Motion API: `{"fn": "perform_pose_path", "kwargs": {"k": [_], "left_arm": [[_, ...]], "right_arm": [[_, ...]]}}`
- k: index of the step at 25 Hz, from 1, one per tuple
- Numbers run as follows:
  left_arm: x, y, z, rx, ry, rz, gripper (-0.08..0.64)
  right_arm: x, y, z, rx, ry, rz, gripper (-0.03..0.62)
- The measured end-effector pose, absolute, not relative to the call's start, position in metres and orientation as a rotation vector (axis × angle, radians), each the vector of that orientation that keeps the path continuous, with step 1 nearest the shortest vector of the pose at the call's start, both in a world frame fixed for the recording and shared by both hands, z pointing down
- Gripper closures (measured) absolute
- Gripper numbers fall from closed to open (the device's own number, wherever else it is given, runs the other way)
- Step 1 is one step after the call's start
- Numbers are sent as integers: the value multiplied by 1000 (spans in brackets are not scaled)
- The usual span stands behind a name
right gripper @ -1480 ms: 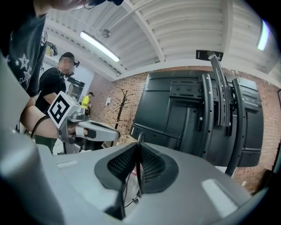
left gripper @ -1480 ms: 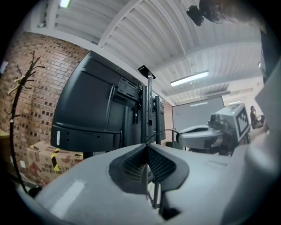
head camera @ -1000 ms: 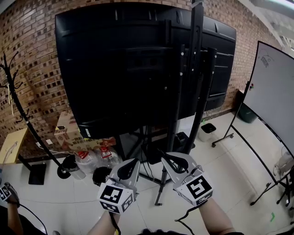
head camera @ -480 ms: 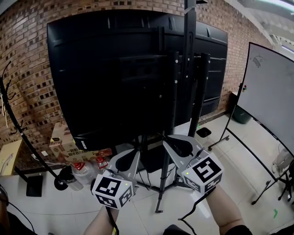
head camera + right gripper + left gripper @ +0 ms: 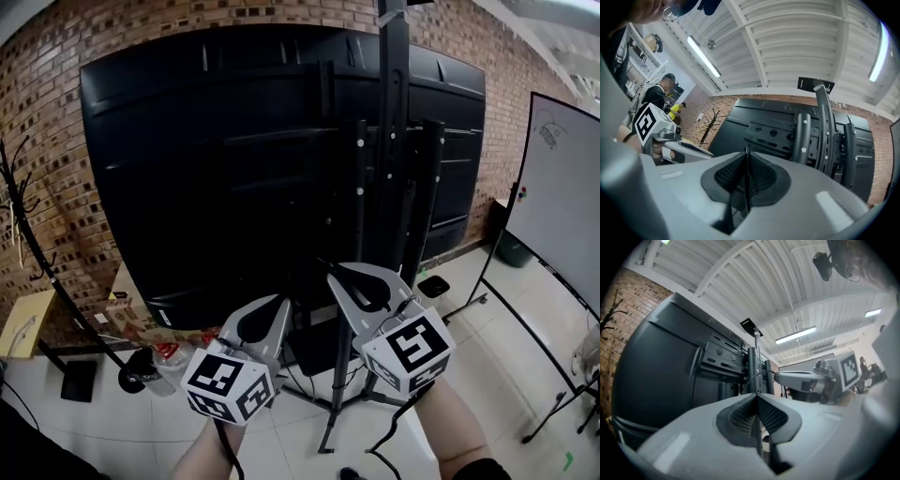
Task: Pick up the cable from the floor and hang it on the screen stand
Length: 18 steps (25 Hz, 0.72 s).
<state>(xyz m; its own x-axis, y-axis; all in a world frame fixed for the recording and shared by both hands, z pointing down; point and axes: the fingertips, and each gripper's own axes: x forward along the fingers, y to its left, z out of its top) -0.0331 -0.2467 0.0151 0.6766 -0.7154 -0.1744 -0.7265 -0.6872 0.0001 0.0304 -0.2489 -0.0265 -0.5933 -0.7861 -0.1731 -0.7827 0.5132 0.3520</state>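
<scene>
Both grippers are raised side by side in front of me, jaws pointing up and forward. Left gripper (image 5: 281, 302): jaws pressed together on the thin cable (image 5: 751, 379). Right gripper (image 5: 333, 275): slightly higher, jaws likewise nipped on that cable. My left forearm (image 5: 202, 459) and right forearm (image 5: 450, 431) are bare.

Black screen stand (image 5: 394, 159), red-brown brick-patterned wall (image 5: 42, 141)

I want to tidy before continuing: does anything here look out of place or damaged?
Nothing looks damaged. There is only clutter: plastic bottles and a cardboard box crowd the floor under the screen. The left gripper and right gripper both pinch the cable.
</scene>
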Motion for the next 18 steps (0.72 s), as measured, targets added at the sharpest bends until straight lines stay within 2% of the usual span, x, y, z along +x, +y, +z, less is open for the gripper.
{"fn": "perform_pose_path", "kwargs": {"k": [8, 18], "left_arm": [[7, -289, 6, -2803, 1199, 158, 554], [37, -329, -32, -2804, 1166, 196, 554]], "right_arm": [[68, -305, -54, 1458, -2750, -608, 561], [89, -337, -126, 1508, -2793, -697, 561]]}}
